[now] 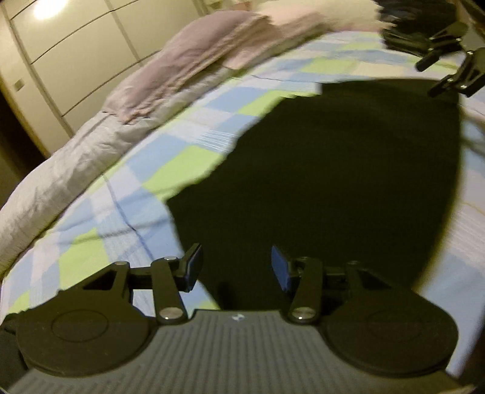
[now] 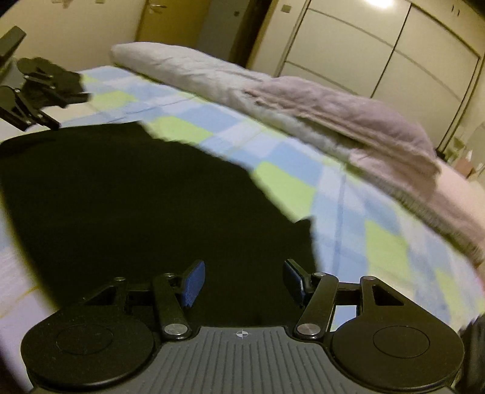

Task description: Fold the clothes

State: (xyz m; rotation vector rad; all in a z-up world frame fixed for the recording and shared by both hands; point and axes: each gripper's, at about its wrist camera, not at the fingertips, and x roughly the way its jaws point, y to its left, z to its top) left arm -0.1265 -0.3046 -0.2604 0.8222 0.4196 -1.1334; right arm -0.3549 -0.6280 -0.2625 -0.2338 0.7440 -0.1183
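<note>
A black garment (image 1: 348, 169) lies spread flat on a blue, green and white checked bedspread (image 1: 169, 157). It also shows in the right wrist view (image 2: 127, 197). My left gripper (image 1: 236, 266) is open and empty, just above the garment's near edge. My right gripper (image 2: 244, 283) is open and empty, over the garment's near corner. In the left wrist view the right gripper (image 1: 445, 63) shows at the top right; in the right wrist view the left gripper (image 2: 45, 100) shows at the far left. Both views are blurred.
A rolled grey quilt (image 2: 194, 69) and a folded mauve blanket (image 2: 348, 118) lie along the bed's far side. They also show in the left wrist view, quilt (image 1: 75, 163), blanket (image 1: 194, 60). White wardrobe doors (image 2: 379, 48) stand behind. Another dark cloth (image 1: 409, 27) lies at the bed's far end.
</note>
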